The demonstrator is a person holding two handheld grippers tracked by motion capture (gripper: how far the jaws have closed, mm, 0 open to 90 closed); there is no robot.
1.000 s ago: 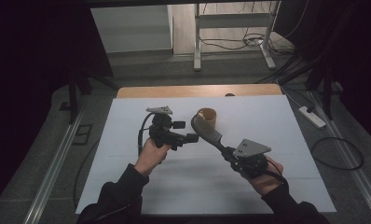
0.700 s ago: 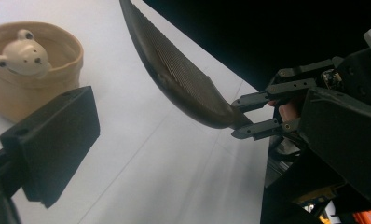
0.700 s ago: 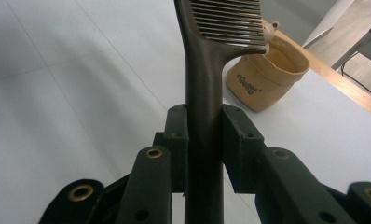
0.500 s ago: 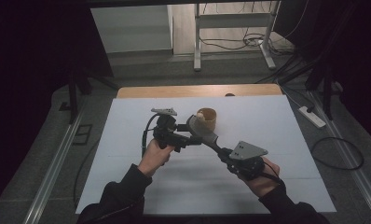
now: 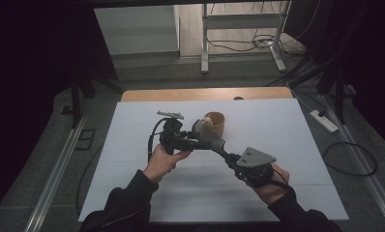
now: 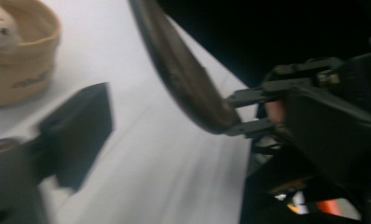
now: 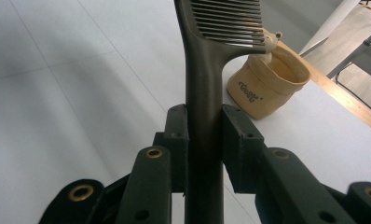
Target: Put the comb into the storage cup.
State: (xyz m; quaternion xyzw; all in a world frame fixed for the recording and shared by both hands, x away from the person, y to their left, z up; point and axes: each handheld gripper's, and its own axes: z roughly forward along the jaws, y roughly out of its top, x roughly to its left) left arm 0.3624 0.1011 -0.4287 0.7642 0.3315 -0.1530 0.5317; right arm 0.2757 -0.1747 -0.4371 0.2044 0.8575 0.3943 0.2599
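- White desk (image 5: 287,159): a tan fabric basket (image 7: 267,86) stands on it.
- Right hand-held gripper (image 7: 204,140): clamped on a dark plastic comb (image 7: 203,79) beside the basket.
- Left hand-held gripper (image 5: 202,143): jaws just closing, unclenched, near the comb.

The high view looks down from above on the tan pouch (image 5: 214,123); both gripper views face it close, low over the table.

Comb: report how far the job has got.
Done: the right claw grips the comb by its handle. In hand: the left claw, jaws just closing, is at the comb's head, no grip visible. Left: taking it over, perhaps into the pouch.
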